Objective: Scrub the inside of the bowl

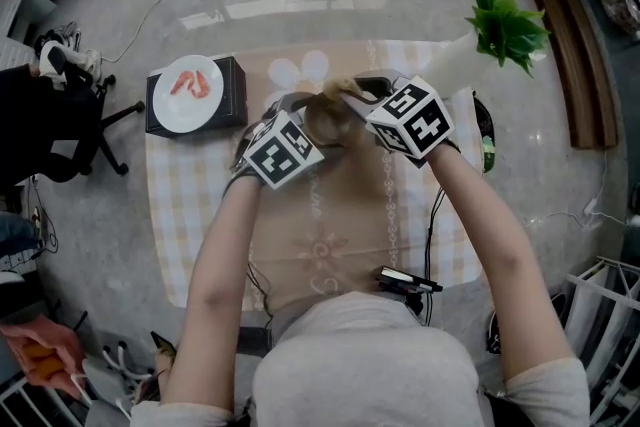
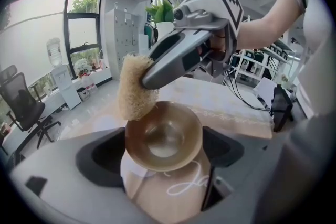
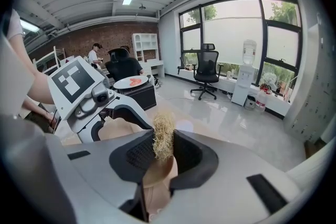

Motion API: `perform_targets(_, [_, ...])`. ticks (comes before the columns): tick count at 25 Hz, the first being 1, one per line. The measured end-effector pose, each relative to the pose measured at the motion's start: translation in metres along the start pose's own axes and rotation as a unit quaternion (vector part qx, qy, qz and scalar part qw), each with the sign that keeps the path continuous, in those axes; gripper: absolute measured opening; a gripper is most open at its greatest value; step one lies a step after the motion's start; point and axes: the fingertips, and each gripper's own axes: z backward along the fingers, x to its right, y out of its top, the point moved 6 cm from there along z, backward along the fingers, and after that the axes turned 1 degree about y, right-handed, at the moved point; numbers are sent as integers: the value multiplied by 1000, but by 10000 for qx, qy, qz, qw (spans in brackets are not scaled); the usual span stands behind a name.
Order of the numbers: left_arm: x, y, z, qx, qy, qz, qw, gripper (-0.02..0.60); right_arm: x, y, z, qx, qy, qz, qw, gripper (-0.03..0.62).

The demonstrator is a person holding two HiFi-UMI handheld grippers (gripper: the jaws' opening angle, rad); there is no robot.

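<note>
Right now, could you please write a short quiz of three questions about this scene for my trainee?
1. True or false: the left tool holds the bowl.
2. What does the right tool grip? A) a plate B) the loofah scrubber C) a plant
3. Fill in: the white plate rests on a black ___.
Key: 1 true; 2 B; 3 box.

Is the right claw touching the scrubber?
Touching. The right gripper view shows the right claw shut on the scrubber, fibres pressed against both jaws.
</note>
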Motion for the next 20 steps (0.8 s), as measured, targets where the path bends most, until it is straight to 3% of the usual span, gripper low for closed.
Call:
perform_targets(10, [3,0,-1,-75,19,-132,9999,432,11,-13,19,-175,-1,-205,9996,91])
perform_targets(20, [5,0,-1,-154,73,-297,9994,432,-1,-26,38,-569,466,-34,9973,91])
